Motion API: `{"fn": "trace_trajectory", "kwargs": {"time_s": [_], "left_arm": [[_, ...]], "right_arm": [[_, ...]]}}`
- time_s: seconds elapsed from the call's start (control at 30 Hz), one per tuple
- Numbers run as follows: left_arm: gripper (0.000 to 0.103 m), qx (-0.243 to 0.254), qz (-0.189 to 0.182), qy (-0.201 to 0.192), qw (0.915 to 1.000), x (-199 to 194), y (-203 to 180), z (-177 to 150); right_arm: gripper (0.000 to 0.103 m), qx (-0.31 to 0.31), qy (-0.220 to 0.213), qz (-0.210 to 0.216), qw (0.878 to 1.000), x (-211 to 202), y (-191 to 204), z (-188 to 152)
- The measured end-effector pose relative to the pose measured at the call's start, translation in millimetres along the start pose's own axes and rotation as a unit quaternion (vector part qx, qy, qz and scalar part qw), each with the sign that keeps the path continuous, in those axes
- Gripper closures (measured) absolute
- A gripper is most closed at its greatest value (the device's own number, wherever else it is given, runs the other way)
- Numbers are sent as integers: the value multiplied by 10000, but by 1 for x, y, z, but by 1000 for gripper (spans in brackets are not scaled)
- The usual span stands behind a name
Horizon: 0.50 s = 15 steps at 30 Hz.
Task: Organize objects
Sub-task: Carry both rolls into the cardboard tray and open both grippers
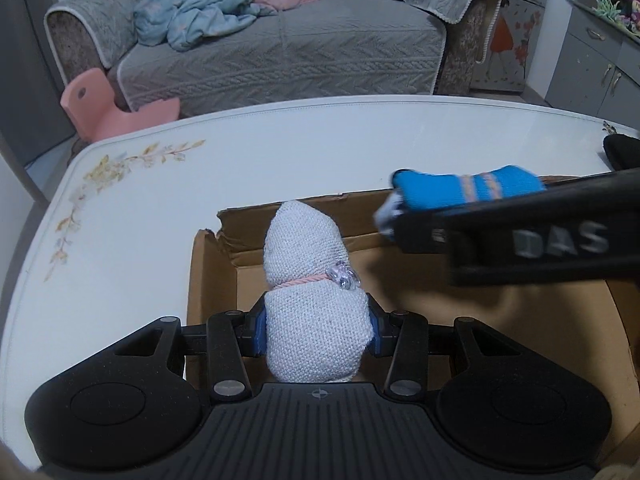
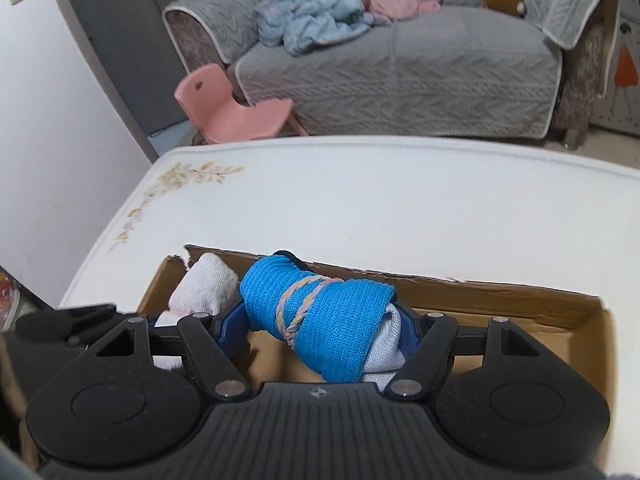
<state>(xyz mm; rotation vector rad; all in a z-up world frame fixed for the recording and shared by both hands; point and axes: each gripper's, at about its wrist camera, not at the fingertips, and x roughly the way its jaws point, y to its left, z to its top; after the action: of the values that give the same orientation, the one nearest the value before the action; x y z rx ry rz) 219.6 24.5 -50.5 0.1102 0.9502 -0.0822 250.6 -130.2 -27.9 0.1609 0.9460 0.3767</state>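
While both bundles hang over the cardboard box (image 1: 500, 320), my left tool (image 1: 316, 330) clamps the white sock roll (image 1: 314, 280) and my right tool (image 2: 320, 332) the blue sock roll (image 2: 320, 320) at its two o'clock; I'd lower each near the floor and release them apart.

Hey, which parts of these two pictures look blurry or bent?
Left wrist view: the right claw and its blue sock roll are smeared by motion; the table edge bows from fisheye. Right wrist view: mostly sharp, the table edge curved likewise.
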Motion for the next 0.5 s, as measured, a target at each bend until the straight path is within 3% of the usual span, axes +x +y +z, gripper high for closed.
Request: {"fn": "trace_trajectory", "kwargs": {"time_s": [0.3,0.4,0.5], "left_arm": [[46,37,65,-84,9999,8,-4,1],[32,104,80,-102,9999,9,-8,1],[26,133,90,-143,9998,7,-10,1]], "right_arm": [[31,300,316,-25,9990,19,3,5],[30,328,408,-38,9986,23,2,4],[28,389,380,-41,9985,22,2,5]]}}
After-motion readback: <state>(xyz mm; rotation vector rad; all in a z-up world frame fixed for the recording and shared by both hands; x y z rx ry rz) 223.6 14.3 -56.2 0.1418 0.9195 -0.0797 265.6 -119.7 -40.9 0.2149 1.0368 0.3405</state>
